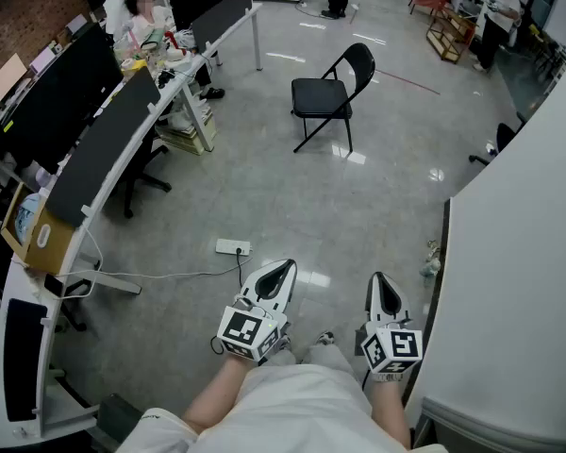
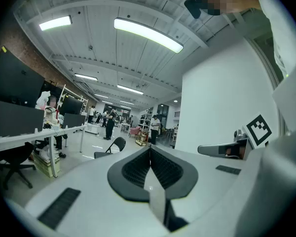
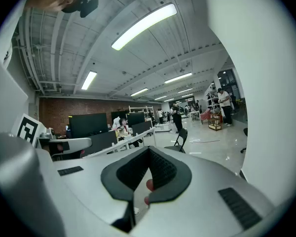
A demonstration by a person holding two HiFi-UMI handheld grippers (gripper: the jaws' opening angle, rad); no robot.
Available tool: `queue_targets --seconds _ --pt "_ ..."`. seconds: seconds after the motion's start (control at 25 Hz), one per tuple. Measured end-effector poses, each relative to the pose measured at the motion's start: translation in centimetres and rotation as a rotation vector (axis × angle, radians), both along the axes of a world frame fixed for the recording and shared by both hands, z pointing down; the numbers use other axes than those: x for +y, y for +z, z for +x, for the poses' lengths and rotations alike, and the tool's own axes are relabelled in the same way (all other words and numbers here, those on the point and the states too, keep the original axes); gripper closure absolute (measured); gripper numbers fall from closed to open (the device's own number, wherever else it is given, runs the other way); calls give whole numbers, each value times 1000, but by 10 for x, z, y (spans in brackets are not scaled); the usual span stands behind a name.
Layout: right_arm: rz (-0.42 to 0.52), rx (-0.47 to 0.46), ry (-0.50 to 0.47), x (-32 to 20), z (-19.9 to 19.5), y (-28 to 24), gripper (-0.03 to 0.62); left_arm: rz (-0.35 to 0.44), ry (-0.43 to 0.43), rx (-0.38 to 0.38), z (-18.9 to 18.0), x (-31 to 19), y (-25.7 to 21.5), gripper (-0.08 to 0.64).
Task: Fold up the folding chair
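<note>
A black folding chair [image 1: 328, 93] stands unfolded on the grey floor, far ahead of me. It shows small beyond the jaws in the left gripper view [image 2: 112, 148] and in the right gripper view [image 3: 179, 140]. My left gripper [image 1: 283, 267] and right gripper [image 1: 378, 279] are held close to my body, well short of the chair. Both point toward it and both are shut with nothing between the jaws.
A curved row of desks with dark monitors [image 1: 94, 130] runs along the left. A power strip [image 1: 233, 247] and its cable lie on the floor ahead. A white wall [image 1: 519, 253] rises on my right. People stand at the far end of the room [image 1: 496, 8].
</note>
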State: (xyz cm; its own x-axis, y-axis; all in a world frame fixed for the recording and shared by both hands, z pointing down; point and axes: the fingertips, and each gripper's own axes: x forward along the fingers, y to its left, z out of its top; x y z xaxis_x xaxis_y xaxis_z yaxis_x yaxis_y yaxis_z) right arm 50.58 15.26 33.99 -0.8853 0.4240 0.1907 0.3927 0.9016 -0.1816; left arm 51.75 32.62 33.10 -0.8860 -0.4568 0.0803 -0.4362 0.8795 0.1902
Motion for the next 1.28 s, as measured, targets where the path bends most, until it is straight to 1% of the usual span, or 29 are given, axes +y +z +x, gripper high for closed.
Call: queue_targets --seconds 0.24,0.32,0.48,0.64,0.72,0.88,1.12,1.28 --pt "-14 30 -27 -7 8 3 588 -13 -42 18 6 -4 -2 548" --pt "-15 37 -29 -11 4 4 588 -14 -34 26 5 -9 -1 548" --pt "-5 40 -38 -18 -2 12 588 -40 -21 59 2 -25 8 548" --pt "-14 54 -35 -28 -2 23 588 -72 -12 75 2 -37 16 548" --pt "-24 57 -28 -33 -2 24 588 -74 -15 80 1 -40 16 548" --pt "-24 36 -16 -51 -7 16 588 -75 -22 68 -5 -52 10 548" --pt "-18 6 -18 -83 -8 7 588 -67 -65 26 -2 -72 -1 548" --pt "-22 22 -23 -88 -13 11 588 -65 -98 26 -4 -75 5 548"
